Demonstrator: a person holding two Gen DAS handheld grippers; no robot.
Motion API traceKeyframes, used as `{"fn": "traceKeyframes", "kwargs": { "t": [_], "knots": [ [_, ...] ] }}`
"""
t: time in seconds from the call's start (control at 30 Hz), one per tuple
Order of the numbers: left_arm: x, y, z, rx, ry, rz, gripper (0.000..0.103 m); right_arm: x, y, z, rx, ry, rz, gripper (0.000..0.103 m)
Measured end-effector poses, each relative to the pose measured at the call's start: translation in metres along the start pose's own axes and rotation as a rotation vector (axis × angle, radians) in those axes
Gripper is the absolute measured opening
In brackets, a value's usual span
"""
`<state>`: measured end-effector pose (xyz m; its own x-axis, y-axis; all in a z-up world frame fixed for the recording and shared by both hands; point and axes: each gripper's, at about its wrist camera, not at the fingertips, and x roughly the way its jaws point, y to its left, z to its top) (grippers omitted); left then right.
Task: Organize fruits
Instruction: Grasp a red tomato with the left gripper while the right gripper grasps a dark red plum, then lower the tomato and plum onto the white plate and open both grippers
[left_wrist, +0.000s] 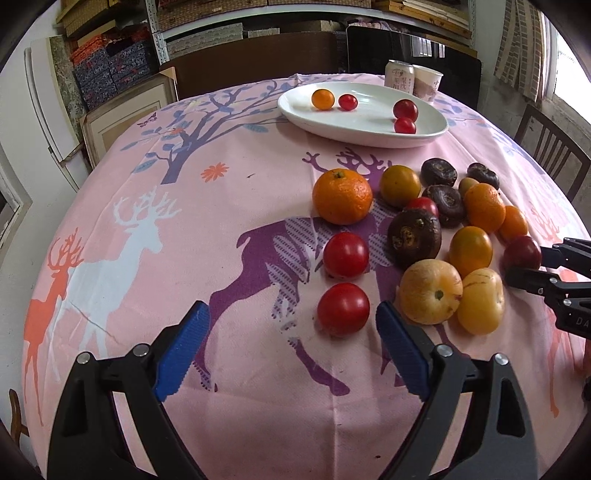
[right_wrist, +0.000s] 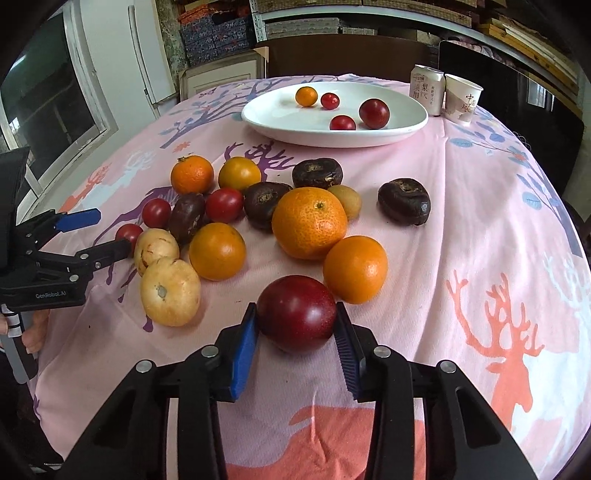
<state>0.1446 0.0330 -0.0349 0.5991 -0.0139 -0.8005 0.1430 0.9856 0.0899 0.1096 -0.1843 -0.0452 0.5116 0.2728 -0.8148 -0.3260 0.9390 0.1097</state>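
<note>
**Inspector:** Right wrist view first. Largest item is the table under a pink deer-print cloth (right_wrist: 480, 192). At its far end sits a white plate (right_wrist: 280, 122) holding four small fruits — one orange (right_wrist: 306, 96), three red.

**Clerk:** And behind the plate?

**Inspector:** A drinks can (right_wrist: 426, 88) and a paper cup (right_wrist: 461, 98), side by side, just beside the plate's right end.

**Clerk:** The loose fruit?

**Inspector:** Clustered mid-table, off the plate: a large mandarin (right_wrist: 310, 221), smaller oranges, pale yellow fruits, dark brown ones, red tomatoes. Several touch one another.

**Clerk:** State of the right gripper (right_wrist: 295, 325)?

**Inspector:** Jaws drawn narrow onto a dark red plum (right_wrist: 297, 312) — both blue pads (right_wrist: 245, 343) meet its sides. The plum sits at the near edge of the cluster; whether it rests on the cloth I cannot tell.

**Clerk:** Left gripper (left_wrist: 291, 321)?

**Inspector:** Jaws wide, holding nothing. A red tomato (left_wrist: 343, 308) lies between the fingertips toward the right finger, clear of the pads. A second tomato (left_wrist: 345, 254) lies just beyond it.
</note>
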Motion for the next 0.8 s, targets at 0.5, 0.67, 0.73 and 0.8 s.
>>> {"fn": "traceKeyframes", "kwargs": {
  "t": [0.5,0.67,0.73,0.8],
  "knots": [
    [-0.05,-0.018,0.042,0.013,-0.143,-0.163,0.027,-0.068,0.0,0.015,-0.021,-0.234,0.042,0.041],
    [-0.06,-0.017,0.09,-0.042,-0.261,-0.147,0.027,-0.088,0.0,0.049,-0.061,-0.416,-0.051,0.041],
    [-0.045,-0.019,0.113,-0.077,-0.256,-0.158,0.027,-0.078,0.0,0.068,-0.076,-0.419,-0.035,0.041],
    [-0.021,-0.026,0.134,-0.081,-0.232,-0.155,0.027,-0.059,-0.001,0.088,-0.079,-0.384,-0.026,0.041]
  ]
}}
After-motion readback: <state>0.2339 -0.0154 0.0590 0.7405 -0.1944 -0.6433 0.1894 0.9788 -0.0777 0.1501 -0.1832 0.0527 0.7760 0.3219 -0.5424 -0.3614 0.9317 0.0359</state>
